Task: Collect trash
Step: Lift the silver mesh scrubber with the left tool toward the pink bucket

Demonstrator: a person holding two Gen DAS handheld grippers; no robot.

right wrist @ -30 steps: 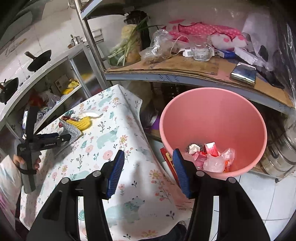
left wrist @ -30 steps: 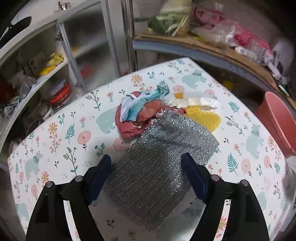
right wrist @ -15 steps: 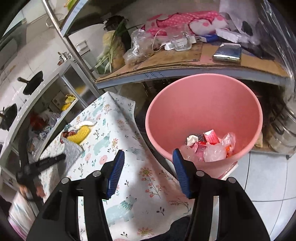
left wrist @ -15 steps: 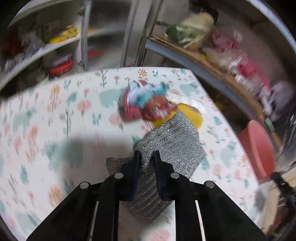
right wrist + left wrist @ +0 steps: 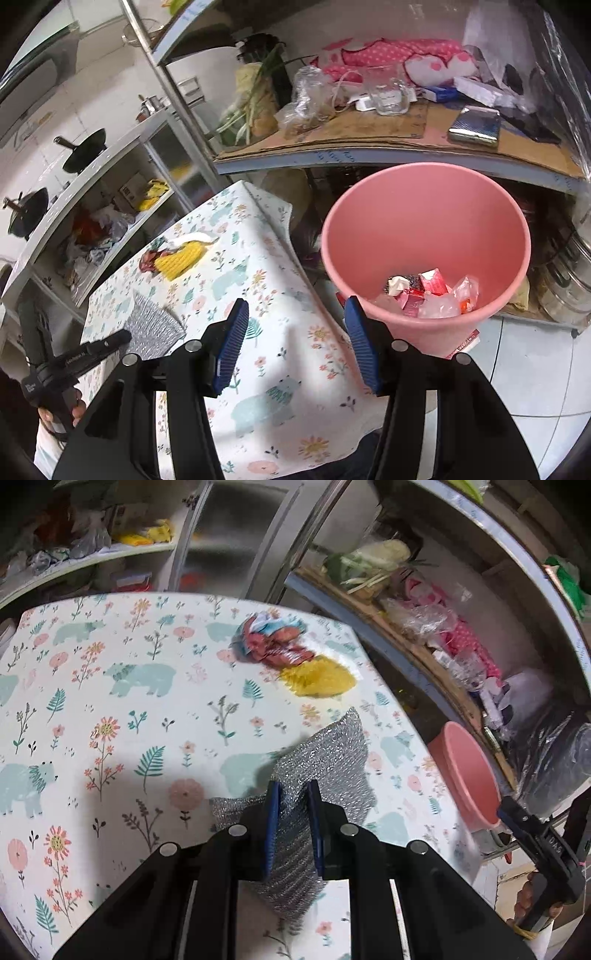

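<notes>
- Both blue pads of the left gripper [image 5: 292, 794] are pinched tight on a fold of the silver scouring cloth [image 5: 332, 760], bunching it between them.
- Fingers of the right gripper [image 5: 293, 325] stand about half open with nothing between them, hovering over the table's edge beside the bucket.
- Silver cloth [image 5: 151, 325] lies on the near part of the table, its far corner spread flat and pointing toward the other scraps, its near end gathered in the left pads.
- Farther along the table sits a yellow knitted cloth [image 5: 319, 677], with a white scrap just behind it.
- Touching the yellow cloth's far side is a crumpled heap of red, blue and white wrappers [image 5: 273, 642].
- Table [image 5: 110, 701] wears a white cover printed with flowers, leaves and pale green bears.
- Pink bucket [image 5: 424, 206] stands on the floor just off the table's right edge, with red and clear wrappers and a white wad at its bottom.
- Behind the bucket, a cardboard-lined shelf [image 5: 369, 129] holds greens, plastic bags, a glass mug and pink spotted fabric.
- Two black pans rest on the counter at far left in the right wrist view.
</notes>
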